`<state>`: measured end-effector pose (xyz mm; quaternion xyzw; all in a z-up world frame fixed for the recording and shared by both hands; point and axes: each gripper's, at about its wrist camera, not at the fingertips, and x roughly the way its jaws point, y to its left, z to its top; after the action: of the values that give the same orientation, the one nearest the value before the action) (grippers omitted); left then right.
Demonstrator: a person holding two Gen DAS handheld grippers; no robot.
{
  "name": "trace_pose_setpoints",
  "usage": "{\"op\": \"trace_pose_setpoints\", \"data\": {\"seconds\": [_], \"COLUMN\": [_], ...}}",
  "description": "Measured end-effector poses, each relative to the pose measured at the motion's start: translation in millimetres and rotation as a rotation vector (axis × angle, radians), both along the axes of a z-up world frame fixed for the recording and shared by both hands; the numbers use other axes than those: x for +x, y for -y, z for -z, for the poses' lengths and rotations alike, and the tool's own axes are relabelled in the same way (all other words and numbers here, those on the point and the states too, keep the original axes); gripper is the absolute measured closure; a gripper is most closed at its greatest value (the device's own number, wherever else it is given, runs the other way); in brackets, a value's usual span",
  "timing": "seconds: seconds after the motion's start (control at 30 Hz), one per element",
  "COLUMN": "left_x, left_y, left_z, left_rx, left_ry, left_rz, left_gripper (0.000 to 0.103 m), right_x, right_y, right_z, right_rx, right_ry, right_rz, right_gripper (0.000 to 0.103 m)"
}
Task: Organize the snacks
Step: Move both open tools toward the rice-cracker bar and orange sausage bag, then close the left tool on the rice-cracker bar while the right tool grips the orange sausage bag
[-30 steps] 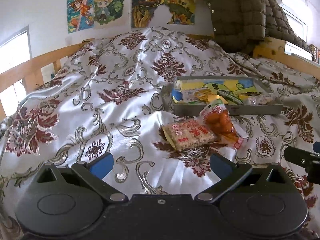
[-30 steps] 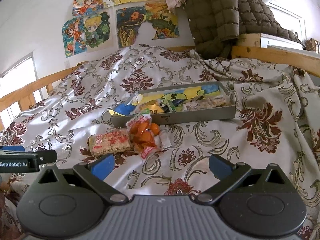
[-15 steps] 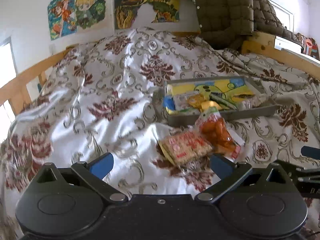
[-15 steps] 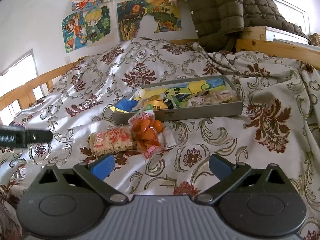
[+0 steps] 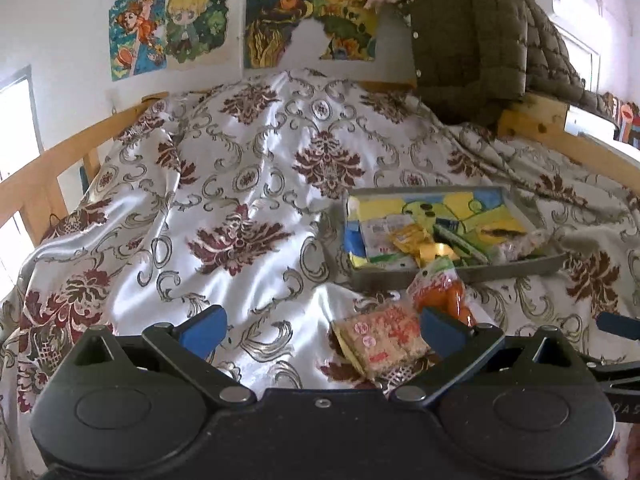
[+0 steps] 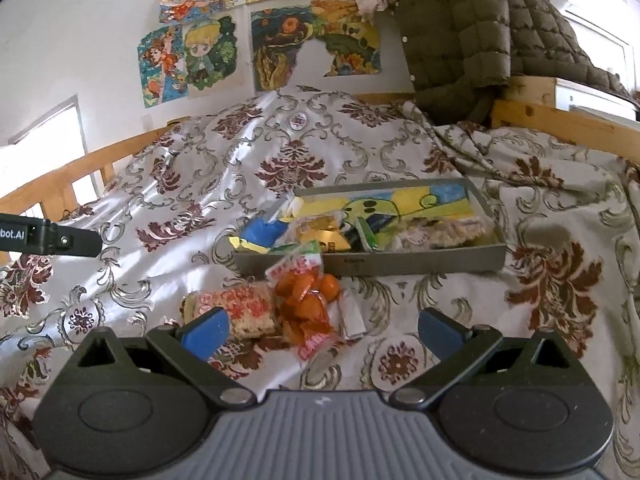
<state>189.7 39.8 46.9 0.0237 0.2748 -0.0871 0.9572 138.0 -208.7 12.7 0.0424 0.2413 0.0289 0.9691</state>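
Note:
A grey tray (image 6: 400, 265) with a colourful liner sits on the bed and holds several small snack packets. It also shows in the left wrist view (image 5: 516, 267). In front of it lie a rice-cracker pack (image 6: 236, 305) (image 5: 380, 338) and a clear bag of orange snacks (image 6: 306, 304) (image 5: 444, 294), side by side and touching. My left gripper (image 5: 320, 330) is open and empty, with the cracker pack near its right finger. My right gripper (image 6: 320, 330) is open and empty, just short of both loose packs.
The bed has a shiny floral bedspread (image 5: 240, 208), rumpled in folds. A wooden rail (image 5: 60, 168) runs along the left and another (image 6: 560, 120) at the right. A quilted olive jacket (image 6: 480, 32) hangs at the back right. Posters (image 5: 176, 32) cover the wall.
Both grippers have moved closer to the two loose packs and dipped a little. The packs now sit nearer the fingertips. Nothing was grasped.

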Motion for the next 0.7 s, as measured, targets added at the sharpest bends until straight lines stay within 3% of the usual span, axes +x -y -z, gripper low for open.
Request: {"op": "trace_pose_setpoints", "data": {"seconds": [0.17, 0.37, 0.5, 0.7], "left_x": [6.4, 25.9, 50.8, 84.1], "left_y": [-1.8, -8.8, -15.2, -2.4], "left_z": [12.4, 6.5, -1.3, 2.6], "left_rx": [0.017, 0.04, -0.011, 0.059], "left_ry": [-0.043, -0.077, -0.151, -0.29], "left_rz": [-0.018, 0.034, 0.041, 0.145], "left_gripper": [0.001, 0.001, 0.001, 0.001], "right_x": [13.4, 49.0, 82.8, 115.7], "right_y": [-6.4, -19.1, -28.4, -26.3], "right_z": [3.6, 13.3, 23.8, 45.3], "right_rx": [-0.026, -0.071, -0.104, -0.08], "right_ry": [-0.01, -0.007, -0.01, -0.038], "right_rz": [-0.049, -0.145, -0.174, -0.191], "right_gripper": [0.0, 0.0, 0.0, 0.0]}}
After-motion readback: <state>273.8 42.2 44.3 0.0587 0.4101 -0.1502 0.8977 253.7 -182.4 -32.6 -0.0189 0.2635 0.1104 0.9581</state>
